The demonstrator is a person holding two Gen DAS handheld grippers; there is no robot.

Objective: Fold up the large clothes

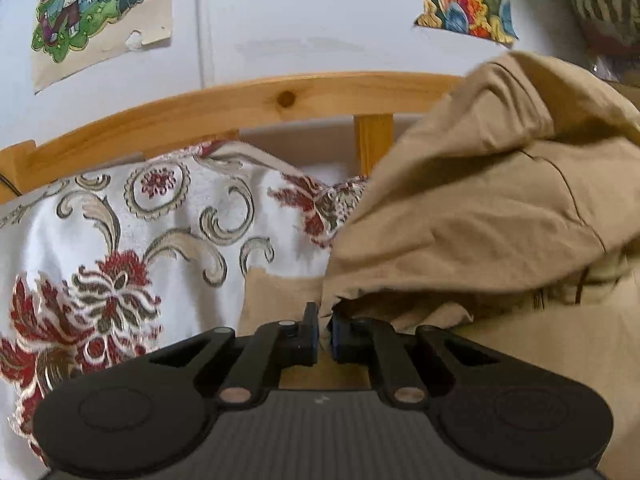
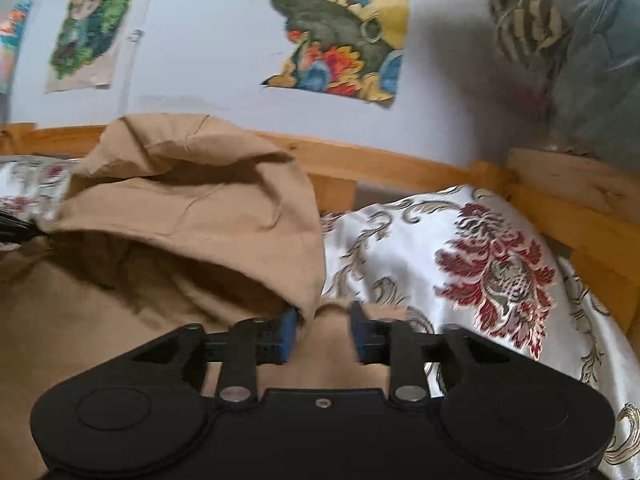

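A large tan garment lies on a bed with a white bedspread patterned in red and grey flowers. Part of the garment is lifted and arches over the rest. My left gripper is shut on a lower edge of the tan cloth at the garment's left side. In the right wrist view the same garment fills the left half. My right gripper stands partly open with a fold of tan cloth between its fingers; the left finger touches the cloth and the right finger stands apart from it.
A wooden bed rail runs along the far side against a pale wall with colourful drawings. The rail turns a corner at the right. A grey patterned bundle sits at the upper right.
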